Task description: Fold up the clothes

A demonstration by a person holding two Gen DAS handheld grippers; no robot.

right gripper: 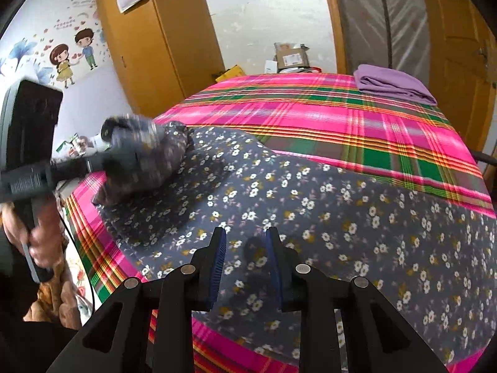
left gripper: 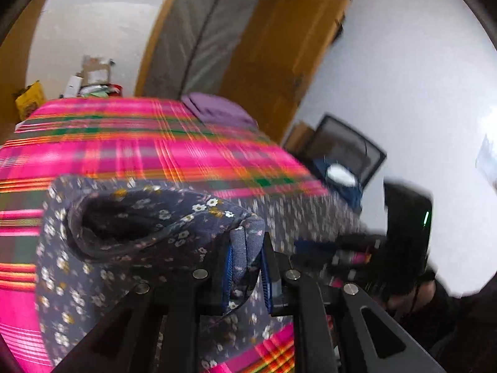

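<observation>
Lying spread across the near part of the plaid bedspread (right gripper: 357, 115), the dark floral garment (right gripper: 310, 205) covers most of the bed's front edge. One end of it is lifted off the bedspread and bunched between the blue pads of the left gripper (left gripper: 247, 267), which is clamped on that fabric; the raised cloth curls into an open loop just beyond the pads. In the right wrist view the same gripper appears at the garment's far left end, blurred, with a person's hand (right gripper: 40, 236) on its handle.

The right gripper (right gripper: 245, 261) hangs above the garment's near edge. Its pads stand apart and the floral print shows between them; whether they touch the cloth cannot be told with certainty, but nothing appears pinched.

A folded purple cloth (right gripper: 394, 85) rests on the far right corner of the bedspread, well apart from the garment. Cardboard boxes (right gripper: 290, 57) sit beyond the bedspread's far edge. A wooden wardrobe (right gripper: 155, 31) stands beyond its far left side.
</observation>
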